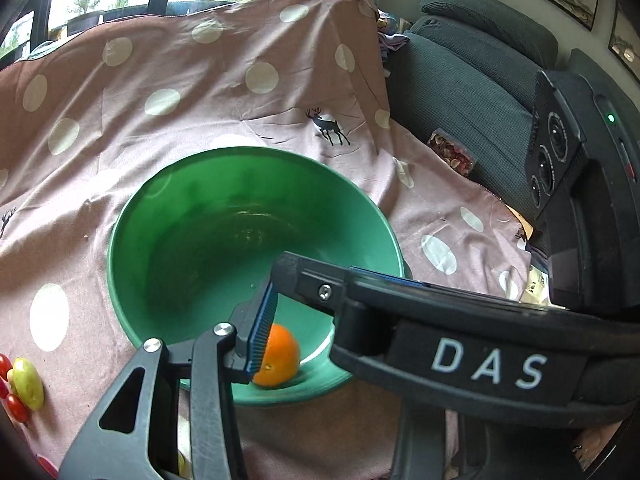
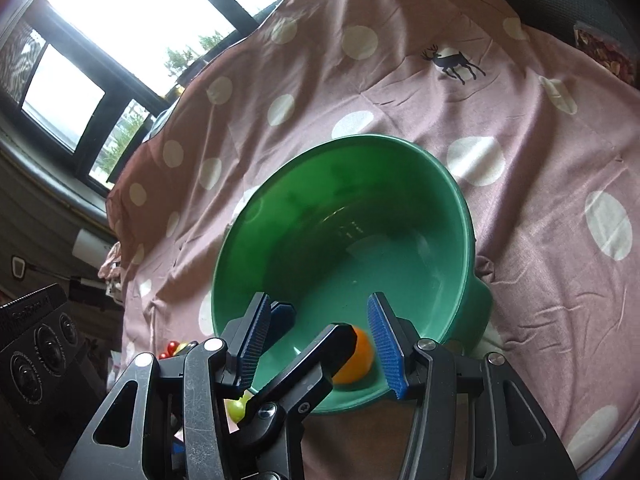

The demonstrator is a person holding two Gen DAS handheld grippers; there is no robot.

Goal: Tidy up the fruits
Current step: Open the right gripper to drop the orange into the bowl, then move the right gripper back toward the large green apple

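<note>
A green bowl (image 1: 192,248) stands on a pink polka-dot cloth; it also shows in the right wrist view (image 2: 340,216). An orange (image 1: 280,356) lies inside the bowl near its front rim, also in the right wrist view (image 2: 356,356). My left gripper (image 1: 308,320) hangs open over the bowl's front, the orange loose below its blue pad (image 1: 262,328). My right gripper (image 2: 320,340) is open and empty above the bowl, with a left finger (image 2: 304,372) crossing between its pads. A yellow-green fruit (image 1: 27,383) and red cherry tomatoes (image 1: 16,407) lie on the cloth at the left.
The cloth (image 1: 200,92) covers a raised back and slopes down. A dark grey sofa (image 1: 480,80) stands to the right with a packet of snacks (image 1: 452,148) on it. Windows (image 2: 120,40) are behind. A yellow-green fruit (image 2: 236,408) lies by the bowl's near left.
</note>
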